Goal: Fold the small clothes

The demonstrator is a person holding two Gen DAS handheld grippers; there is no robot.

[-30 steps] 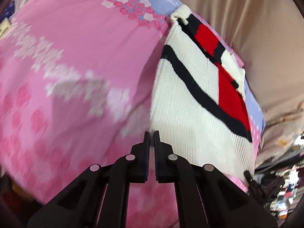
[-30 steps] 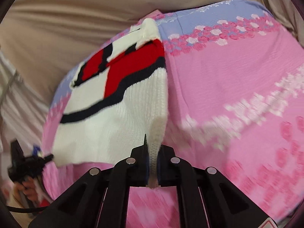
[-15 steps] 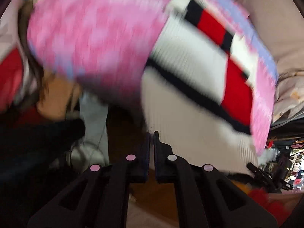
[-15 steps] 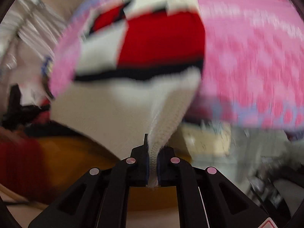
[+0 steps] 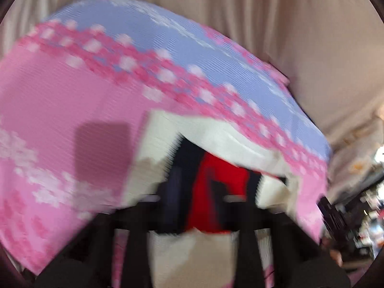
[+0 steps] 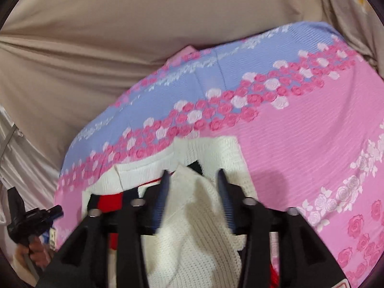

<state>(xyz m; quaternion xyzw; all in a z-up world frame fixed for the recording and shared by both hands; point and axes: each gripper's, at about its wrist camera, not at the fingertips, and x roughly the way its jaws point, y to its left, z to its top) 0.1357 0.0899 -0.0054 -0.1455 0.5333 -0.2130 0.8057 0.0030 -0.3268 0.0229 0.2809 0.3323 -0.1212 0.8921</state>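
Observation:
A white knit sweater with red and dark navy blocks lies folded over on the pink and lilac rose-print sheet. My right gripper is open, its fingers standing apart with white knit bunched between them. In the left wrist view, which is blurred by motion, the sweater lies right under my left gripper, whose fingers look spread apart over the red and navy part.
Beige curtain fabric hangs behind the sheet-covered surface. The other hand-held gripper shows at the left edge of the right wrist view. Cluttered items sit at the right beyond the sheet's edge.
Both grippers swung the sweater's edge up and over, folding it onto itself. The right gripper, which was shut on the white knit, has opened. The left jaws have spread too.

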